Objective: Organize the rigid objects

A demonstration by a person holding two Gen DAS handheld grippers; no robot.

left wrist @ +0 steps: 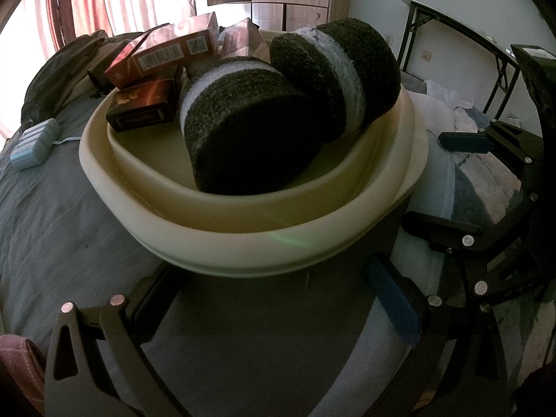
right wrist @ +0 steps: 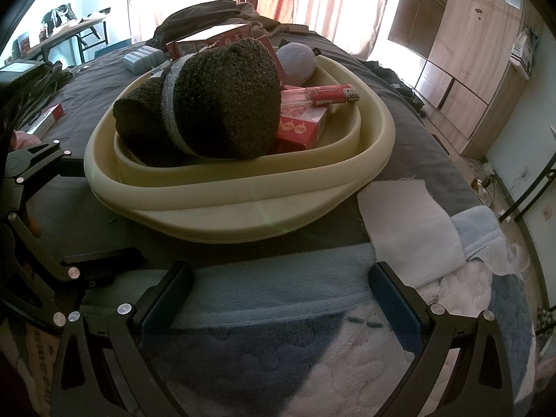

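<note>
A bed with a grey cover fills both views, and the cream basin sits in the middle of it, well back from the mattress edges, so it has soft but steady support. It looks like the collecting spot for the task: nearly everything rigid already lies inside it.

The two dark knitted cushions, round with a pale band, take up the near and right part of the basin, leaning on each other and on the rim. They crowd the boxes toward the far left. There the red and brown boxes are stacked loosely, one dark box lying flat against the inner wall. From the right wrist view, a red lighter rests on top of a red carton at the far right of the basin.

Outside the basin, a small pale blue pack lies on the cover to the left, and a flat red box lies near the bed's left side; these may be the items left to gather.

The left gripper hovers just near the basin's front rim, jaws spread wide and holding nothing. The right gripper hangs over the fleecy blue blanket, likewise spread and empty. Open cover lies on the left; little room remains in the basin.
</note>
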